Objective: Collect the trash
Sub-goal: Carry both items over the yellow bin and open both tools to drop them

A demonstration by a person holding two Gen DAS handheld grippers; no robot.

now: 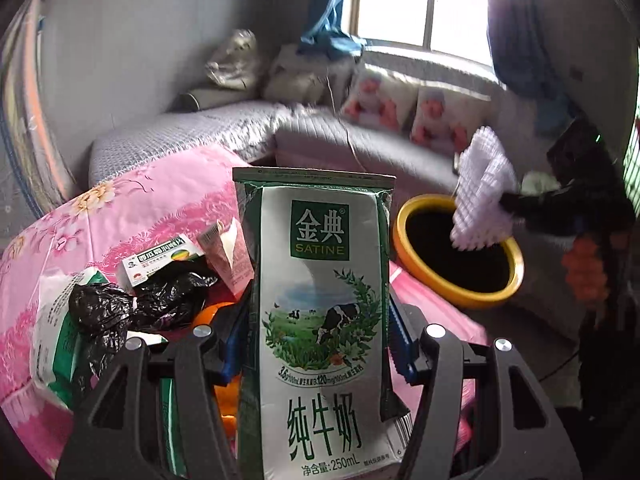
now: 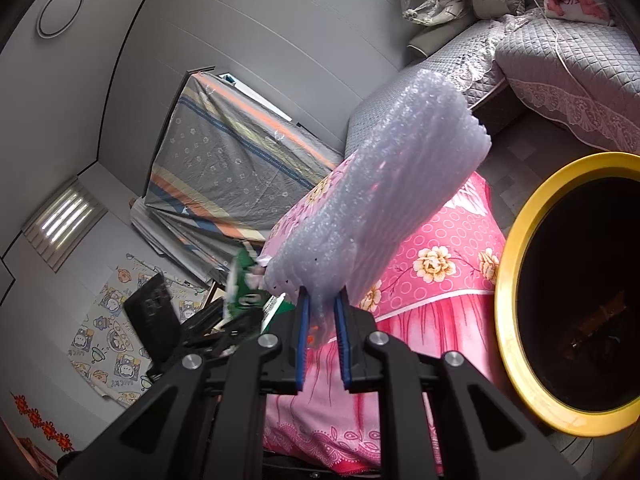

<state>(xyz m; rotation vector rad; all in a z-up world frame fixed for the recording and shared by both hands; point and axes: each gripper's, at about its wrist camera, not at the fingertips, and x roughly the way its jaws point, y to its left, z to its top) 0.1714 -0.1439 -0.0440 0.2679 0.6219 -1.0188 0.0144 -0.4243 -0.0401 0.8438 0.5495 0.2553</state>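
Observation:
My left gripper is shut on a green-and-white Satine milk carton, held upright above the pink cloth. My right gripper is shut on a white foam net sleeve. In the left wrist view that sleeve hangs over the rim of the yellow-rimmed bin. In the right wrist view the bin is to the right of the sleeve. More trash lies on the cloth to the left: a crumpled black plastic bag, a medicine box and a small pink carton.
A table covered in pink flowered cloth holds the trash. Another green-and-white milk carton lies at its left edge. A grey sofa with pillows stands behind, under a window. A folded striped sheet leans on the wall.

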